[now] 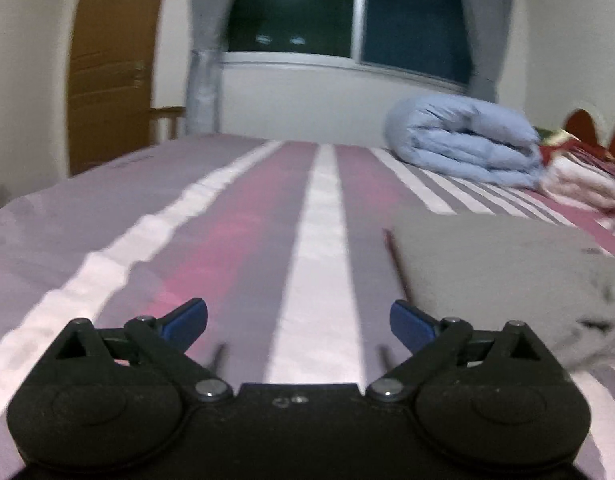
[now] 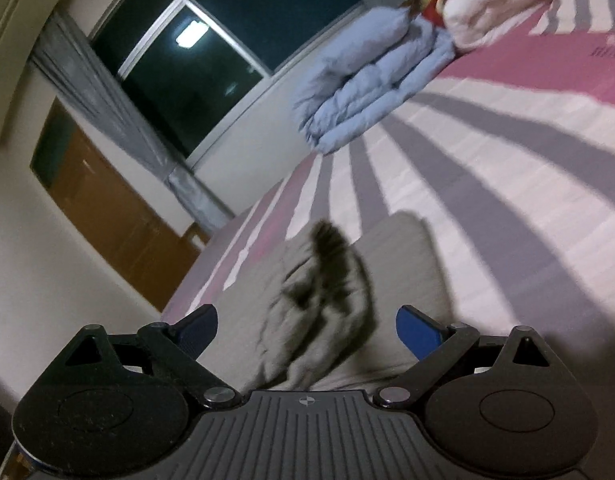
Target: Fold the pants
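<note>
Grey pants lie on a bedsheet striped pink, white and grey-lilac. The rolled duvet is pale blue; the folded blanket white with red; the door brown.

- The bed wears a sheet striped in grey, pink and white.
- Grey pants lie folded flat on it, rumpled at the near end.
- A rolled pale-blue quilt rests farther back.
- Just beside the quilt sits a white and red bundle of bedding.
</note>
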`<state>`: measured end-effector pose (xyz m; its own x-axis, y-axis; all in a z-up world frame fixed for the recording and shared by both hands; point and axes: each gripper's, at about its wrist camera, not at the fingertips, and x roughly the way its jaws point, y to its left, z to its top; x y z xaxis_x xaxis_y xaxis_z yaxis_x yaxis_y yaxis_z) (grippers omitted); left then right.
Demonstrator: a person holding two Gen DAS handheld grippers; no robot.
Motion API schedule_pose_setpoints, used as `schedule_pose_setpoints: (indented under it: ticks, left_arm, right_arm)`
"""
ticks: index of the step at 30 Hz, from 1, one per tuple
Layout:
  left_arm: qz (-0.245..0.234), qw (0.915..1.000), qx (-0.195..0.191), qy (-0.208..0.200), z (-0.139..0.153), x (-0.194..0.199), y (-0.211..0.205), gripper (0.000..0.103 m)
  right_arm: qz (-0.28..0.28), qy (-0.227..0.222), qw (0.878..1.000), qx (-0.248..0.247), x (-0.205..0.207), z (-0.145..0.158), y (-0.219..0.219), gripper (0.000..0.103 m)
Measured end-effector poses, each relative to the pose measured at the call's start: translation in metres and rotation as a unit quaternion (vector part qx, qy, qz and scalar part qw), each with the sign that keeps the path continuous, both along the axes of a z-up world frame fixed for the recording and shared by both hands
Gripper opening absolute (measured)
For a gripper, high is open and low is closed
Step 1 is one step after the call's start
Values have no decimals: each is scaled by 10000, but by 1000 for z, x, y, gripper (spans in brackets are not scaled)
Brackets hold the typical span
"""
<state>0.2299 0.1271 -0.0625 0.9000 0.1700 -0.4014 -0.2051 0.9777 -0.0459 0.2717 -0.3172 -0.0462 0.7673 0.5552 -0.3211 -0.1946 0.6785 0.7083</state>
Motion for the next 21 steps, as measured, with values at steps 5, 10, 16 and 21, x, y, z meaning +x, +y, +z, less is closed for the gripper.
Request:
schedule_pose_setpoints:
  ticks: [5,10,16,21]
  left_arm:
    - [274,9988,-386,91,-3,11,15,94]
    - [327,9964,-767,176,-10,13,30,94]
    - [353,9953,-859,261,-16,13,33,94]
    - [337,9958,-808,253,-17,12,30,94]
  right_arm:
    - [41,426,9989,172,21,-14,19,96]
    - [54,978,9950,176,53,-21,37,96]
    - [138,751,9971,-43,59,-8,44,35]
    - [65,143,9995,258,37,15,26,34]
